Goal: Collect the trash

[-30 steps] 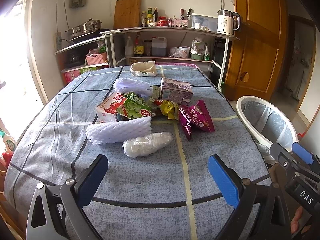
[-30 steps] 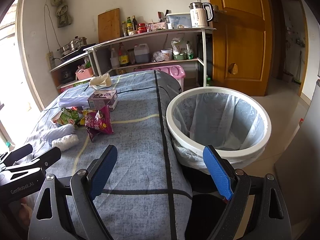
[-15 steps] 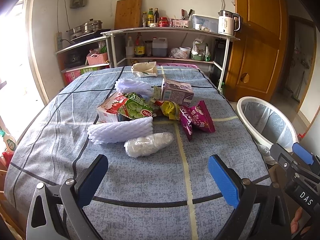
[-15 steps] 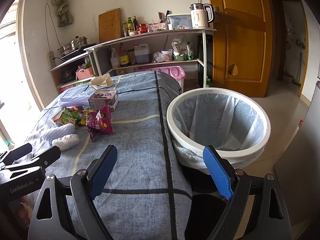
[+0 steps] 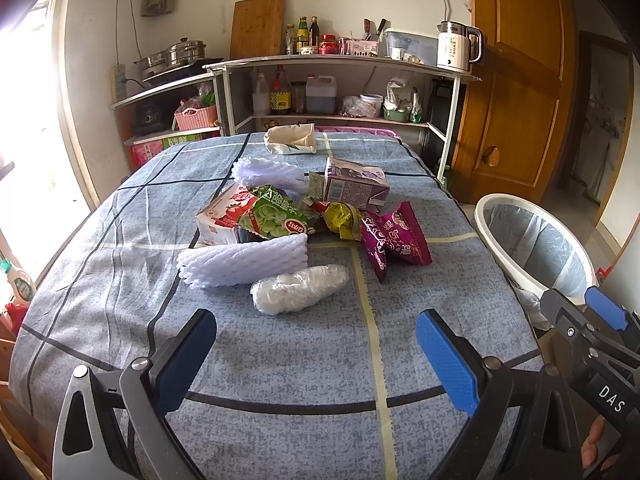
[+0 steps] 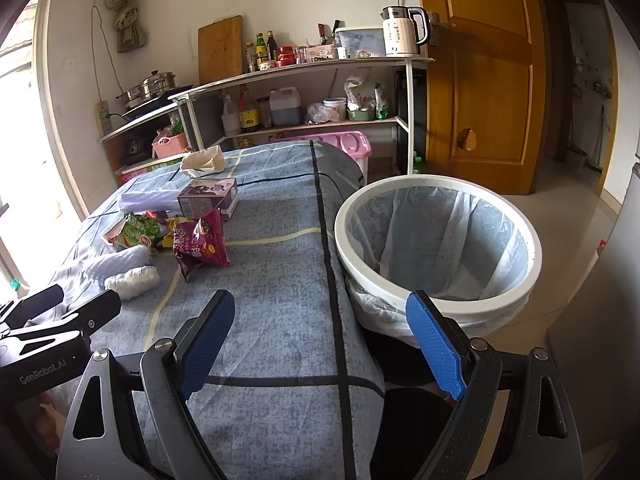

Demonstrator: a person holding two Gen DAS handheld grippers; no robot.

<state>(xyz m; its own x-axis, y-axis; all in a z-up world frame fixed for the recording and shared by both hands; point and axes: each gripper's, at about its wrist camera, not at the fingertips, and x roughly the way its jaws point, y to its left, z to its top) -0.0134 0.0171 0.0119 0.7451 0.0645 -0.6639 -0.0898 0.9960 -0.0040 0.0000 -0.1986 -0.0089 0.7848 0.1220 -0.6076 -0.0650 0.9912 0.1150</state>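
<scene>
Trash pile point(image 5: 296, 220) of crinkled wrappers, cartons, white foam netting point(image 5: 244, 260)

The left gripper point(image 5: 316, 354) has two dark grey metal arms with a speckled finish, each pierced by a long slot-shaped cutout and fastened with round silver screws. Its fingers point(image 5: 186, 358) carry bright blue pads with a fine dimpled texture. The right gripper point(image 6: 320, 344) is built the same way: dark grey speckled arms, silver screw heads and blue textured fingers point(image 6: 434, 346). Seen from the left camera, the right gripper's black body bears white letters "DAS". Seen from the right camera, the left gripper's black body reads "GenRobot.AI" in pale lettering.
</scene>
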